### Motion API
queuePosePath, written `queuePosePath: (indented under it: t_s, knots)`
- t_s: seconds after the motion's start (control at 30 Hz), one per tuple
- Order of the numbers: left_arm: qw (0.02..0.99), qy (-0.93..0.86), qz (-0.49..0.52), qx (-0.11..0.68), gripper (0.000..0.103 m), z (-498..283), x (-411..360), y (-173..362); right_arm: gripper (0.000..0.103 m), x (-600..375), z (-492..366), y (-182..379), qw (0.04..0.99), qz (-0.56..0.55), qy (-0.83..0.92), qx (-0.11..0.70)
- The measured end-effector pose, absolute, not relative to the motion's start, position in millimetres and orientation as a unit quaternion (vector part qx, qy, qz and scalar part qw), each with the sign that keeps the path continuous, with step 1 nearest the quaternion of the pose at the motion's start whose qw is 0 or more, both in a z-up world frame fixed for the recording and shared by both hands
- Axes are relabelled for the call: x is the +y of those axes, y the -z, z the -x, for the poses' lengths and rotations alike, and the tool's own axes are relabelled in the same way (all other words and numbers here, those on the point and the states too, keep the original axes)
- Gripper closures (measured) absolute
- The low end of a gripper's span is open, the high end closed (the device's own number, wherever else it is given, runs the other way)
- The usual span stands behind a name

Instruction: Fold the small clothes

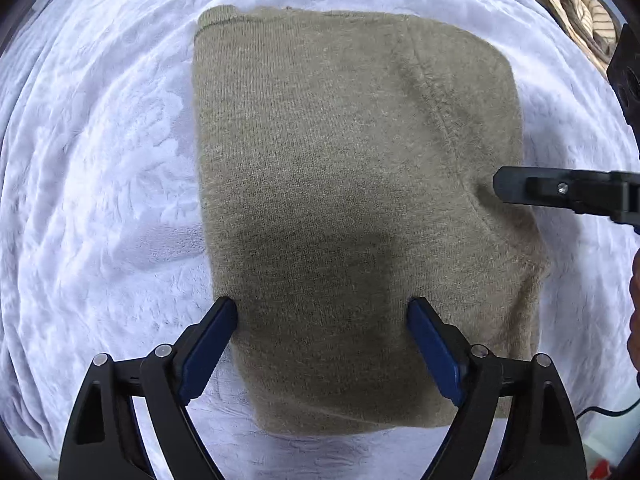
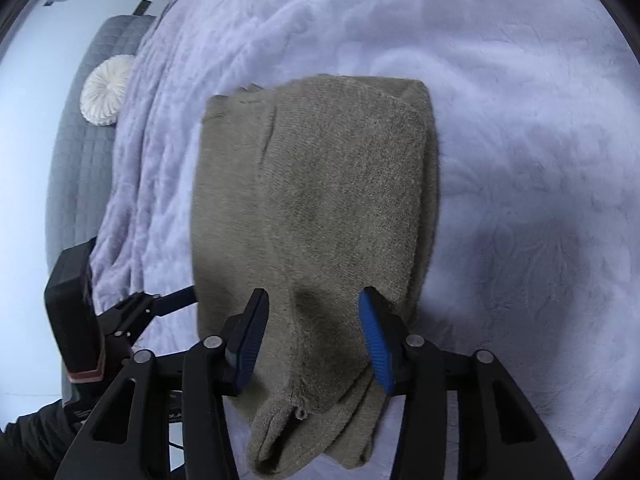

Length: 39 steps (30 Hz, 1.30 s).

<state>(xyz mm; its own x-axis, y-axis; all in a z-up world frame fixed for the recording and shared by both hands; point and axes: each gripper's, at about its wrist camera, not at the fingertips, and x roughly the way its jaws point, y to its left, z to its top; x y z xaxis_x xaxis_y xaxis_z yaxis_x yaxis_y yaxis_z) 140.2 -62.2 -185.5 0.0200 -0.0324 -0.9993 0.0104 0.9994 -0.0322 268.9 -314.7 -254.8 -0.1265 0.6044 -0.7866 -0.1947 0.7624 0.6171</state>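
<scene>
Left wrist: sweater edges ringed by blanket.

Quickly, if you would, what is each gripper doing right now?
Left gripper: open wide above the folded sweater, holding nothing.
Right gripper: open over the sweater's edge, gripping nothing.

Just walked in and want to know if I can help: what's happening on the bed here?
A person is folding a small olive knit garment on a white plush blanket, working handheld tongs in each hand. The garment lies folded into a compact rectangle. The left tongs stand wide open over its near end, gripping nothing. The right tongs hover partly open over its other end, pads not pressing the fabric. More clothes wait nearby.
</scene>
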Motion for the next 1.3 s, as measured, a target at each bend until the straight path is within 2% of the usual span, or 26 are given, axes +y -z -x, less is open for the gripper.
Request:
queuePosePath:
  t_s: [0.17,0.27,0.37,0.4,0.43,0.57,0.7,0.83,0.97,1.07,1.2,1.3]
  knots:
    - [0.752,0.036,0.032,0.658,0.015,-168.1,-53.8,150.7,0.062,-298.8,-267.6,209.4,0.711,-0.04,-0.324,0.622]
    - [0.743,0.034,0.011,0.669,0.015,-192.4,-58.2,163.6,0.061,-277.7,-278.2,206.1,0.717,0.014,-0.328,0.615]
    - [0.728,0.023,-0.047,0.683,0.015,-205.9,-65.3,189.5,0.054,-260.3,-291.9,219.3,0.728,0.105,-0.294,0.61]
    - [0.726,0.021,-0.053,0.685,0.008,-208.7,-64.7,195.4,0.053,-257.3,-297.9,227.6,0.727,0.129,-0.279,0.614]
    - [0.725,0.018,-0.047,0.687,0.002,-211.7,-61.2,199.7,0.053,-254.5,-304.7,237.1,0.721,0.138,-0.269,0.624]
    - [0.714,0.019,0.021,0.7,0.002,-227.9,-51.3,205.4,0.052,-255.1,-311.5,237.6,0.721,0.12,-0.255,0.633]
    - [0.747,0.046,-0.006,0.664,0.002,-200.4,-52.8,172.2,0.052,-263.5,-276.7,204.4,0.728,0.098,-0.301,0.608]
    - [0.751,0.065,-0.031,0.656,0.002,-158.7,-50.8,160.0,0.052,-267.4,-213.8,187.0,0.734,0.14,-0.331,0.576]
    - [0.74,0.057,-0.077,0.665,0.002,-135.5,-59.6,177.5,0.052,-259.8,-165.7,203.0,0.713,0.223,-0.349,0.565]
    - [0.722,0.051,-0.064,0.687,0.002,-132.8,-62.3,195.2,0.052,-269.8,-156.8,225.2,0.707,0.275,-0.319,0.569]
    - [0.733,0.032,-0.085,0.674,0.002,-113.7,-56.9,177.3,0.051,-312.1,-166.1,222.8,0.707,0.212,-0.28,0.613]
    - [0.737,0.025,-0.084,0.67,0.002,-97.5,-50.6,158.2,0.049,-341.6,-165.0,211.0,0.725,0.221,-0.224,0.613]
